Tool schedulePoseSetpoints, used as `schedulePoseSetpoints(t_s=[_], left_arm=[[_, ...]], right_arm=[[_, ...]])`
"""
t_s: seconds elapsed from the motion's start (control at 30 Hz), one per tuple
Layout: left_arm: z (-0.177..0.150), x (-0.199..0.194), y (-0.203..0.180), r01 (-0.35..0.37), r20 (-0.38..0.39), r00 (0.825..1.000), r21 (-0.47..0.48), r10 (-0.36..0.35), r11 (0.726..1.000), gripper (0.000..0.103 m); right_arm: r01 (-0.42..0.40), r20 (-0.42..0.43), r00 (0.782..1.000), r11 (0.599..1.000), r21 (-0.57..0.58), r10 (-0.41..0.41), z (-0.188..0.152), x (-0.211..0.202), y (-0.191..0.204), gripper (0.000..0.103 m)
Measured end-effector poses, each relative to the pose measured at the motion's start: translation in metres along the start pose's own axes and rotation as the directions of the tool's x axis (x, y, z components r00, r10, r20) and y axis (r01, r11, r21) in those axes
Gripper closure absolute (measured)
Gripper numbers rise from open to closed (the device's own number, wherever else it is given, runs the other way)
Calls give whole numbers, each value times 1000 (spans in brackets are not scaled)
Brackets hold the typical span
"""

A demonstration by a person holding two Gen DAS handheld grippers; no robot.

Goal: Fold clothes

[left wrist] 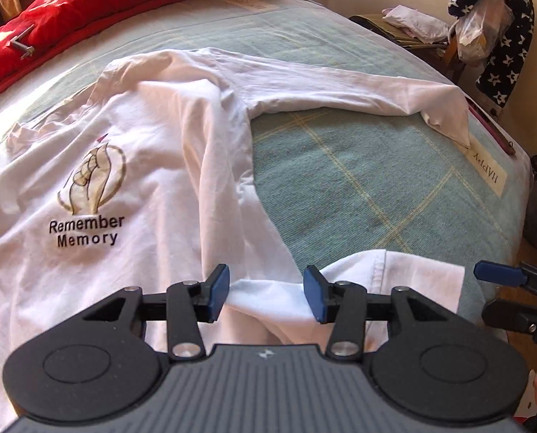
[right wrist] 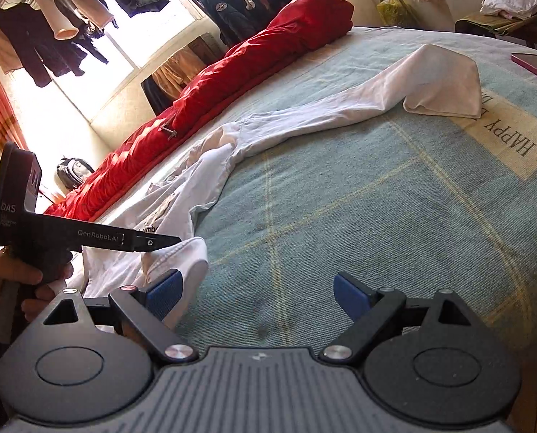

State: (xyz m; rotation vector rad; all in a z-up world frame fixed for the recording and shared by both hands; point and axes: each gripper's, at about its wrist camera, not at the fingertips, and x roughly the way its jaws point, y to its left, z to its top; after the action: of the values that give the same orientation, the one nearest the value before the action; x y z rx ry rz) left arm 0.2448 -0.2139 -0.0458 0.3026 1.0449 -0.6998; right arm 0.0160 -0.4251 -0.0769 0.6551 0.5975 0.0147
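A white long-sleeved shirt (left wrist: 153, 166) with "Remember Memory" stitched on it lies spread on the teal bed cover (left wrist: 358, 180). One sleeve (right wrist: 340, 108) stretches away across the bed, and its cuff (right wrist: 445, 86) is folded over near a "HAPPY" label. My left gripper (left wrist: 266, 297) hovers open over the shirt's near hem (left wrist: 394, 278). White cloth lies slack under the gap between its blue pads (left wrist: 219, 294). My right gripper (right wrist: 257, 294) stands wide open over the bare cover, with its left pad (right wrist: 164, 294) above the hem corner. In the right wrist view the left gripper (right wrist: 160, 243) points down at the hem.
A red quilt (right wrist: 232, 90) runs along the far side of the bed. A pink flat device (right wrist: 535, 65) lies at the bed's right edge. Beyond it are a chair with clothes (left wrist: 413, 25) and a star-patterned scarf (left wrist: 503, 54). Clothes hang by the window (right wrist: 124, 7).
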Motion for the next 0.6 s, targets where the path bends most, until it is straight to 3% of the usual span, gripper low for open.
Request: schedulePoseSetpoints(t_s=[0.1, 0.2, 0.37, 0.47, 0.6], left_arm=[[-13, 7, 21, 0, -19, 1000, -58, -1, 998, 47], [-27, 10, 36, 54, 12, 999, -112, -53, 992, 47], [-35, 8, 41, 96, 57, 994, -110, -90, 989, 47], [-39, 6, 47, 124, 79, 990, -106, -116, 987, 47], [-48, -1, 53, 147, 109, 985, -96, -136, 985, 47]], right_arm=[[-50, -5, 999, 999, -10, 50, -1, 3, 9, 10], [-115, -11, 993, 993, 7, 115, -1, 6, 13, 10], [-230, -33, 972, 968, 103, 234, 8, 20, 12, 11], [-318, -64, 939, 922, 220, 339, 16, 40, 7, 11], [-401, -110, 874, 829, 389, 474, 17, 76, -1, 11]])
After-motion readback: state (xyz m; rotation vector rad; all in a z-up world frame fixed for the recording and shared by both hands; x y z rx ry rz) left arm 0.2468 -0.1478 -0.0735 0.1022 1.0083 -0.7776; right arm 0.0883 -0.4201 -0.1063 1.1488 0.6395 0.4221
